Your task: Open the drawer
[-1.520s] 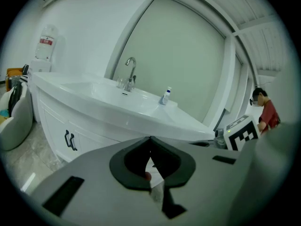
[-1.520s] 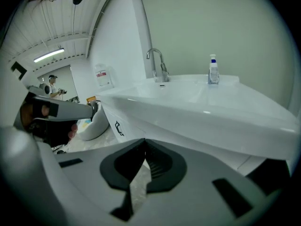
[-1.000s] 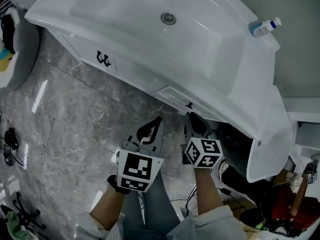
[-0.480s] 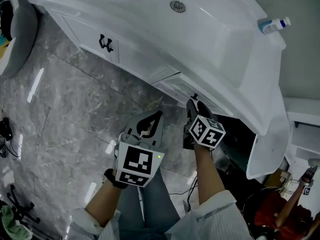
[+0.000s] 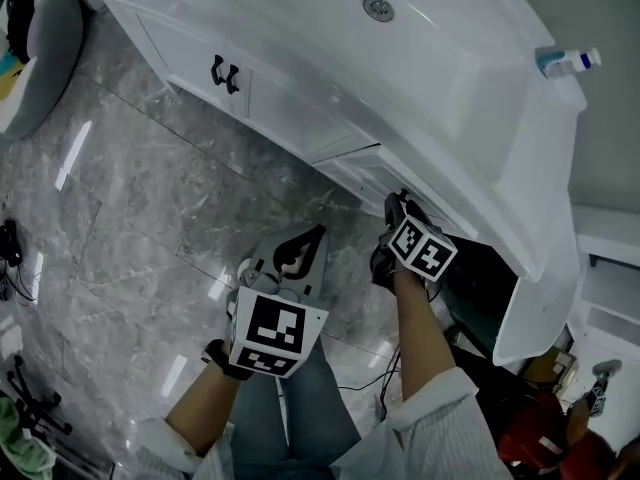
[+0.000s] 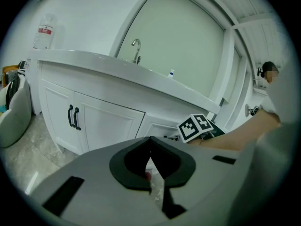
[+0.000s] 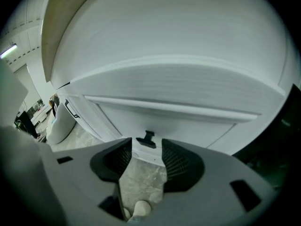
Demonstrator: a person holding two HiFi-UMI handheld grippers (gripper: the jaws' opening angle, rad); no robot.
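In the head view, the white panelled drawer front (image 5: 352,168) sits shut under the white moulded basin surface (image 5: 470,88), toward the cabinet's right end. Your right gripper (image 5: 397,206) is close up against it. Just right of the drawer a dark open recess (image 5: 480,288) gapes under the surface. If you drift that way, the jaws may miss the drawer and slide into the recess. Your left gripper (image 5: 318,233) hangs over the grey marbled floor (image 5: 150,198), well apart from the cabinet.

In the left gripper view, its jaws are pressed together with nothing between them. Your right forearm (image 6: 235,138) crosses just beyond them, so a careless swing of the left gripper could knock that arm off its line.

In the right gripper view, the jaws stand spread, having just been opening, and nothing lies between the pads yet. The small black T-shaped handle (image 7: 147,139) sits just ahead of the tips, roughly centred in the gap.

- Close now and you probably pinch air, because the handle looks to be still beyond the pads.
- Push in too far and the tips may strike the drawer front.
- The handle is small and thin, so a shallow bite could slip off when you pull.
- A pull slanted downward rather than straight out may bind the drawer.
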